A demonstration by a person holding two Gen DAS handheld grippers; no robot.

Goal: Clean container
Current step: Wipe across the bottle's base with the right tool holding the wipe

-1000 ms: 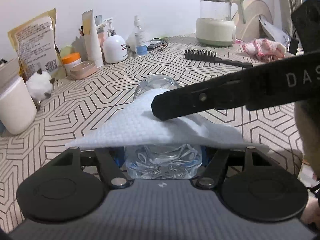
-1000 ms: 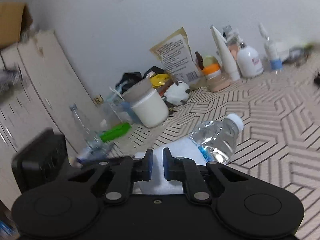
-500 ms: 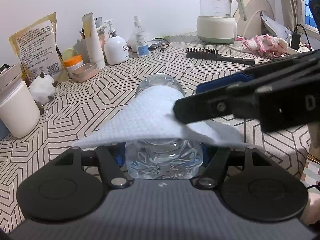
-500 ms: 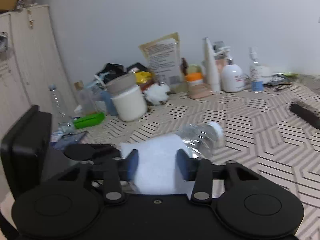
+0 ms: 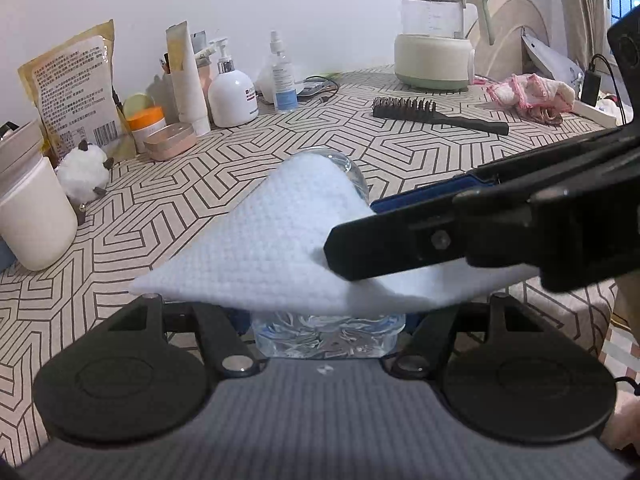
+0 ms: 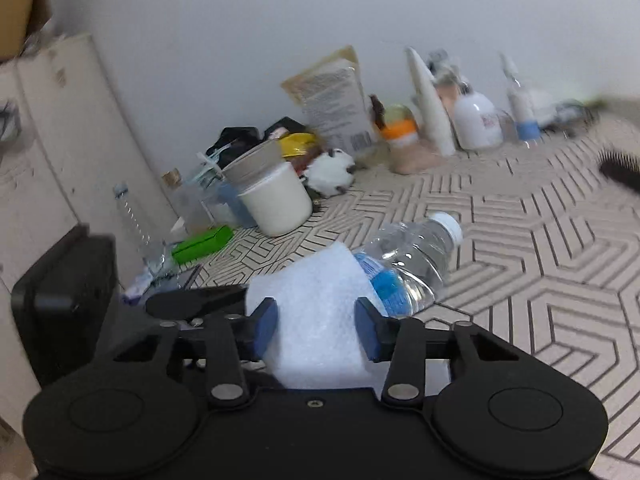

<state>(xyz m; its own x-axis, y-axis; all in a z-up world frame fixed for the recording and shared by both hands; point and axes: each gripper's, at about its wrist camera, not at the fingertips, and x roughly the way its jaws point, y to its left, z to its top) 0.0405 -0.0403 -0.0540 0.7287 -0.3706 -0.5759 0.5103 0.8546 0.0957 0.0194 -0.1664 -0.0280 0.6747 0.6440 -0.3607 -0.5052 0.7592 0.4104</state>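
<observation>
Left gripper (image 5: 326,312) fingers pinch the clear plastic water bottle (image 6: 412,264) above the patterned tabletop (image 5: 400,152), white textured wipe (image 5: 288,248) draped over it. Right gripper (image 6: 316,330) fingers closing, wipe between them.

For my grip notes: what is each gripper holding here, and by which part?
The left gripper clamps the water bottle by its base end. The right gripper holds nothing: its jaws are closing around the white cloth draped over the bottle, pads not yet pressing.
</observation>
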